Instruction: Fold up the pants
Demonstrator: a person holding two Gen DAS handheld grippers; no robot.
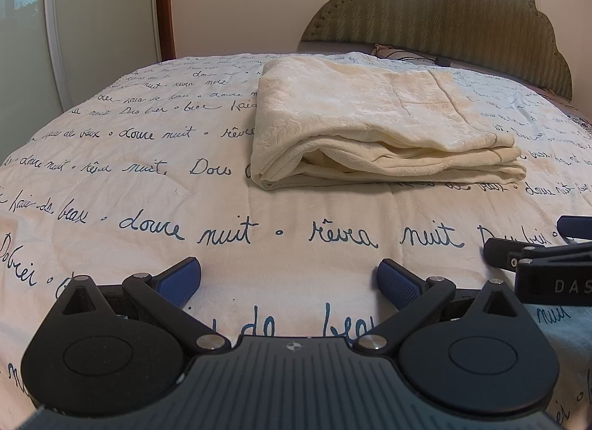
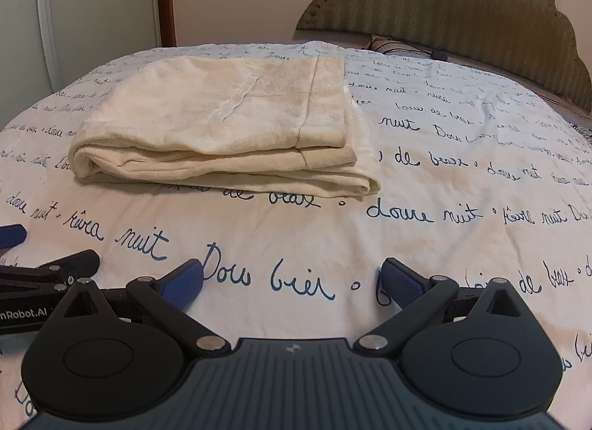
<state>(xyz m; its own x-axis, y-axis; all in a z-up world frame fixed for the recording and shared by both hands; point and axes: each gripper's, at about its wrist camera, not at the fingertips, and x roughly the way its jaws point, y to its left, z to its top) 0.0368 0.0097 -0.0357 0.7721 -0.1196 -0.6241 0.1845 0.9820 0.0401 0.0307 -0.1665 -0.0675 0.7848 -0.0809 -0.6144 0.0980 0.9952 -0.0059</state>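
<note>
Left wrist view shows the cream pants point(image 1: 384, 123) lying folded in a flat stack on the bed cover point(image 1: 148, 208), the white one with dark blue writing on it. They sit out in front, well apart from both tools. The left gripper point(image 1: 288, 282) is wide open and holds nothing. In the right wrist view, the right gripper point(image 2: 290, 282) is wide open too, with nothing in it, and the pants point(image 2: 222, 123) lie ahead and a bit to the left.

To me the folding looks almost done or done. The layers at the near edge do not line up; some stick out past the top one. If a tool grabs only the top layer, the stack could slide open. A push on the soft cover could also bunch it up and mess the fold
</note>
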